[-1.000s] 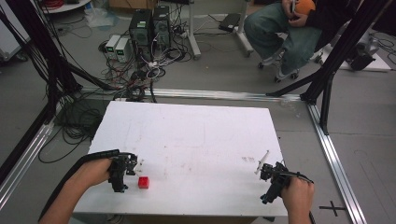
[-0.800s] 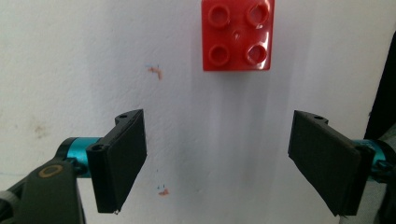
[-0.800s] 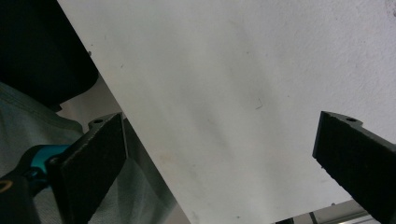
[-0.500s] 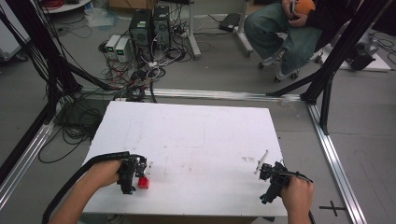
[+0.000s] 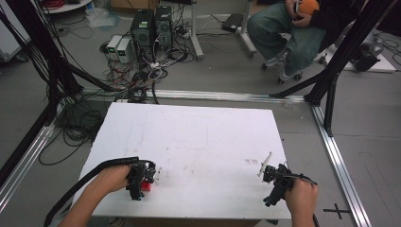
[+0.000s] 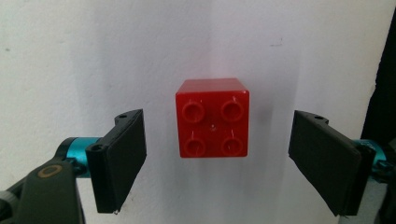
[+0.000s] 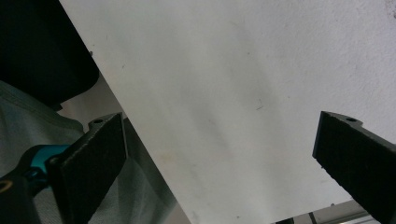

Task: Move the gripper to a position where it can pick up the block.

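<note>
A red four-stud brick [image 6: 212,118] rests on the white table [image 5: 198,137], near its front left corner. My left gripper [image 5: 140,180] hangs right over the brick [image 5: 146,186] and is open; in the left gripper view the brick lies between the two black pads [image 6: 121,158], apart from both. My right gripper [image 5: 275,179] is at the front right of the table, open, with nothing between its pads [image 7: 93,158] but bare tabletop [image 7: 243,102] and the table's edge.
Black frame posts [image 5: 331,71] and metal rails [image 5: 340,161] surround the table. Cables and computer boxes [image 5: 151,28] lie on the floor behind it. A seated person [image 5: 293,28] is at the back right. A small white stick [image 5: 265,162] sticks up by the right gripper.
My left gripper has moved right, from beside the red brick to directly over it. The right gripper has stayed where it was.
</note>
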`<action>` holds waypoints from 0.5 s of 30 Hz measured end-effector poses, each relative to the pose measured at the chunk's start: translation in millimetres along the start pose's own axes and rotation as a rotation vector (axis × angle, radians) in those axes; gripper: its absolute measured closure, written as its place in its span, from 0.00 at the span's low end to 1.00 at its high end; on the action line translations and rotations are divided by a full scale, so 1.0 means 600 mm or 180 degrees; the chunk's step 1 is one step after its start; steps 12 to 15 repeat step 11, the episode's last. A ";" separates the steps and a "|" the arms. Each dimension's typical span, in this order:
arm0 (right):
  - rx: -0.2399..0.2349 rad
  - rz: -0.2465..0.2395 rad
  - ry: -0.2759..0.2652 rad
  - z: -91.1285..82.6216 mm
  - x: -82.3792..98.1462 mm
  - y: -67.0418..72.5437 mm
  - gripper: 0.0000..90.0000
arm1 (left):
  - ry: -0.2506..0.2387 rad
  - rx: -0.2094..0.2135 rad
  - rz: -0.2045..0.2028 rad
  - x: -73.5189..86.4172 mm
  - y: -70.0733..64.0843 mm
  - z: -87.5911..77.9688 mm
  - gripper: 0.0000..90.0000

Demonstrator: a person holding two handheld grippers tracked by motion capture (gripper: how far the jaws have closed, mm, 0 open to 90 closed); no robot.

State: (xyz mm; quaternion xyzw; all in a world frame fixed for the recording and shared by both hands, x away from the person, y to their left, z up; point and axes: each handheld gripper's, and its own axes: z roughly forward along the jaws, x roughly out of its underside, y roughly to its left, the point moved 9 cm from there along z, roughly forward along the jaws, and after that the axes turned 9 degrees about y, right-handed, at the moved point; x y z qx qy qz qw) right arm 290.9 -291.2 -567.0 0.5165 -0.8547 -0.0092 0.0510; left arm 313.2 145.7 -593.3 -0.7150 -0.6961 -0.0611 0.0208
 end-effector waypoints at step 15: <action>0.0006 0.0018 -0.0032 -0.005 0.001 0.002 0.02 | 0.0009 0.0026 -0.0024 0.001 0.001 -0.003 0.22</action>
